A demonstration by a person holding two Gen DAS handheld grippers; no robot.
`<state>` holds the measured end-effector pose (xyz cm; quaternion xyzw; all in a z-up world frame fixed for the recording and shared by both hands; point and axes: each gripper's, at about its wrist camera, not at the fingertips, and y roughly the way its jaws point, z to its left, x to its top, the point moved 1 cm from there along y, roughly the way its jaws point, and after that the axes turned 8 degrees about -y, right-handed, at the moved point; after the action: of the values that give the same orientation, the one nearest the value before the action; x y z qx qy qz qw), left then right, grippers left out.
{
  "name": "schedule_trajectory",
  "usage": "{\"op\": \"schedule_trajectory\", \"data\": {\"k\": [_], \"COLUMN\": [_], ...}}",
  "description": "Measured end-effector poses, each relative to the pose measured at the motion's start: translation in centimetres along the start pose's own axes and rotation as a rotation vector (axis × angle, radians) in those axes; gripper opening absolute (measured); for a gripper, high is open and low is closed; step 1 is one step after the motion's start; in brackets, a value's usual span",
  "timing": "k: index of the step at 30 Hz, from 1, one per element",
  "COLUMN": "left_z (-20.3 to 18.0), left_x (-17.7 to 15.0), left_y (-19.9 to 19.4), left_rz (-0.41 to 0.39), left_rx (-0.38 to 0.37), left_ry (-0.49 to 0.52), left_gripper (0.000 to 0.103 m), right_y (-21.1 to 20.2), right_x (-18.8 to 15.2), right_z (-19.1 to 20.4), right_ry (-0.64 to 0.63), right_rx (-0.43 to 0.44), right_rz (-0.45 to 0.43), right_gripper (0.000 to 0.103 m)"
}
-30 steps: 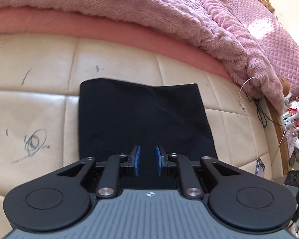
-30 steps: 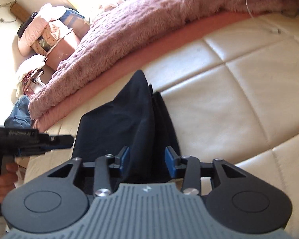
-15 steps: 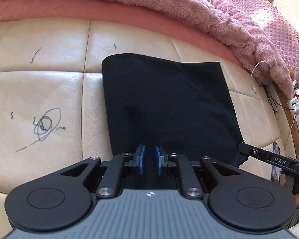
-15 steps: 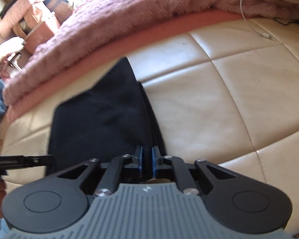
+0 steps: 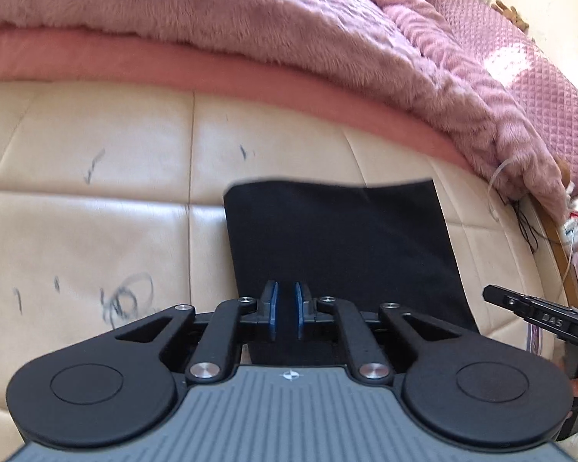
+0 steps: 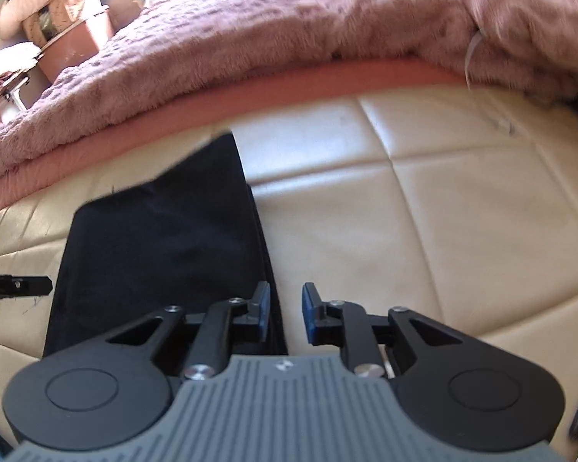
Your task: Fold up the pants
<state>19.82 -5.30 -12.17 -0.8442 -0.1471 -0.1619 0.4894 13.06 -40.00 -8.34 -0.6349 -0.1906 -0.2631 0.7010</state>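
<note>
The black pants (image 5: 339,246) lie folded into a flat rectangle on the cream leather cushions (image 5: 96,238). My left gripper (image 5: 285,310) is over the near edge of the pants, its blue pads a narrow gap apart with black cloth between them. In the right wrist view the pants (image 6: 162,246) lie to the left. My right gripper (image 6: 286,313) is open over their right edge, one pad over the cloth, the other over bare leather, holding nothing. The right gripper's tip (image 5: 539,313) shows in the left wrist view.
A fluffy pink blanket (image 5: 289,30) over a pink sheet runs along the far side of the cushions. A white cable (image 5: 497,192) and black wires hang at the right end. Boxes and pink bedding (image 6: 57,27) sit at far left. Pen scribbles (image 5: 127,300) mark the leather.
My right gripper, shut half a second ago, has opened and let go of the pants' right edge. The far edge has dropped flat. My left gripper has closed in over the near edge.
</note>
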Motion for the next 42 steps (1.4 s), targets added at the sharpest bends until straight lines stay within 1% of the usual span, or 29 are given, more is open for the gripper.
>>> {"op": "schedule_trajectory", "data": {"k": [4, 5, 8, 10, 14, 16, 20, 24, 28, 29, 30, 31, 32, 33, 34, 35, 36, 37, 38, 40, 42], "left_z": [-0.2, -0.3, -0.5, -0.5, 0.0, 0.1, -0.6, -0.7, -1.5, -1.7, -1.8, -2.0, -2.1, -2.2, -2.3, -2.3, -2.2, -2.0, -1.6, -0.3, 1.6], "left_x": [2.2, 2.7, 3.7, 4.0, 4.2, 4.2, 4.3, 4.4, 4.5, 4.5, 4.5, 4.4, 4.3, 4.1, 4.0, 3.8, 3.5, 3.3, 3.0, 2.5, 1.8], "left_y": [1.0, 1.4, 2.8, 3.9, 5.7, 6.3, 6.9, 6.9, 6.2, 5.9, 5.7, 5.3, 5.0, 4.6, 4.2, 3.7, 3.2, 2.6, 2.2, 1.6, 1.4], "left_rz": [-0.048, -0.052, -0.06, -0.047, -0.033, -0.021, -0.028, -0.03, -0.022, -0.024, -0.026, -0.03, -0.033, -0.035, -0.038, -0.044, -0.051, -0.061, -0.068, -0.063, -0.051], "left_rx": [-0.007, -0.011, -0.014, -0.008, 0.044, 0.065, 0.111, 0.122, 0.15, 0.154, 0.157, 0.161, 0.165, 0.164, 0.162, 0.155, 0.145, 0.132, 0.116, 0.072, 0.014], "left_ry": [-0.022, -0.029, -0.023, -0.024, -0.003, 0.006, 0.038, 0.036, 0.07, 0.076, 0.081, 0.085, 0.091, 0.096, 0.1, 0.102, 0.102, 0.097, 0.083, 0.029, -0.058], "left_gripper": [0.009, 0.009, 0.009, 0.009, 0.009, 0.006, 0.006, 0.006, 0.007, 0.009, 0.011, 0.017, 0.02, 0.021, 0.029, 0.04, 0.048, 0.062, 0.068, 0.07, 0.072], "right_y": [1.3, 1.9, 4.0, 5.5, 8.7, 9.9, 10.9, 10.8, 9.2, 8.7, 8.2, 7.8, 7.3, 6.9, 6.4, 6.0, 5.7, 5.5, 5.5, 5.6, 5.9], "right_x": [3.7, 4.4, 6.2, 6.9, 6.7, 6.2, 5.9, 5.9, 6.2, 6.2, 6.0, 5.9, 5.7, 5.4, 5.2, 4.8, 4.4, 4.0, 3.6, 2.7, 1.8], "right_z": [1.2, 1.6, 2.5, 2.8, 2.2, 1.6, 1.4, 0.8, 0.9, 0.8, 0.6, 0.4, 0.3, 0.1, 0.0, -0.2, -0.5, -0.9, -1.2, -2.0, -2.7], "right_ry": [-0.069, -0.087, -0.117, -0.122, -0.104, -0.085, -0.099, -0.068, -0.068, -0.057, -0.046, -0.033, -0.02, -0.009, 0.003, 0.016, 0.032, 0.05, 0.069, 0.102, 0.139], "right_rx": [0.045, 0.058, 0.083, 0.087, 0.074, 0.08, 0.075, 0.072, 0.075, 0.081, 0.095, 0.119, 0.139, 0.152, 0.161, 0.17, 0.184, 0.202, 0.217, 0.234, 0.25], "right_rz": [-0.063, -0.076, -0.08, -0.074, -0.033, -0.019, -0.016, -0.016, -0.028, -0.029, -0.027, -0.025, -0.024, -0.023, -0.019, -0.015, -0.009, 0.002, 0.015, 0.047, 0.075], "right_gripper": [0.015, 0.012, 0.012, 0.011, 0.002, 0.001, 0.0, 0.0, 0.001, 0.01, 0.015, 0.027, 0.034, 0.036, 0.038, 0.043, 0.047, 0.052, 0.056, 0.058, 0.059]}}
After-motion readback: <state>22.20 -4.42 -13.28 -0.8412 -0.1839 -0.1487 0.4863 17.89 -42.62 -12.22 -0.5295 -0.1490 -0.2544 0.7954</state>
